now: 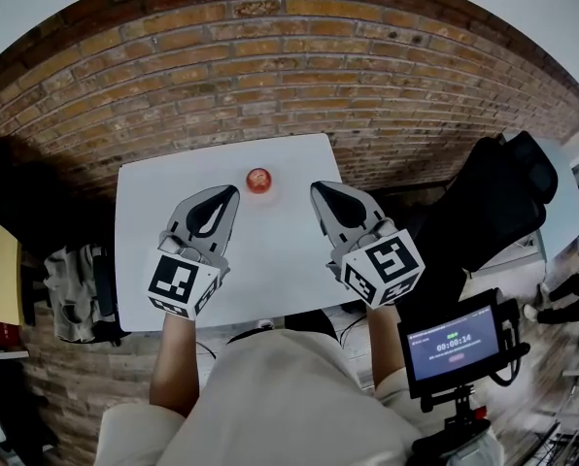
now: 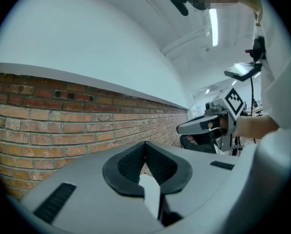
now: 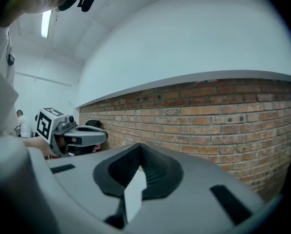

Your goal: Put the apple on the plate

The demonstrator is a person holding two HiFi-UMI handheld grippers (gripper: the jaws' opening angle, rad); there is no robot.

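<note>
A small red apple (image 1: 258, 180) sits on the white table (image 1: 153, 250), near its far edge and about midway across. I cannot make out a plate apart from it. My left gripper (image 1: 234, 191) hovers just left of the apple, jaws pressed together with nothing between them. My right gripper (image 1: 315, 186) is held to the apple's right, also shut and empty. Both point level toward the brick wall. The left gripper view shows its own closed jaws (image 2: 145, 143) and the right gripper (image 2: 204, 126). The right gripper view shows its closed jaws (image 3: 138, 145) and the left gripper (image 3: 82, 135). Neither gripper view shows the apple.
A brick wall (image 1: 289, 76) runs close behind the table. A black bag or seat (image 1: 493, 202) stands to the right and a dark shape (image 1: 17, 202) to the left. A grey bag (image 1: 71, 294) is beside the table's left edge. A small monitor (image 1: 455, 343) is mounted at lower right.
</note>
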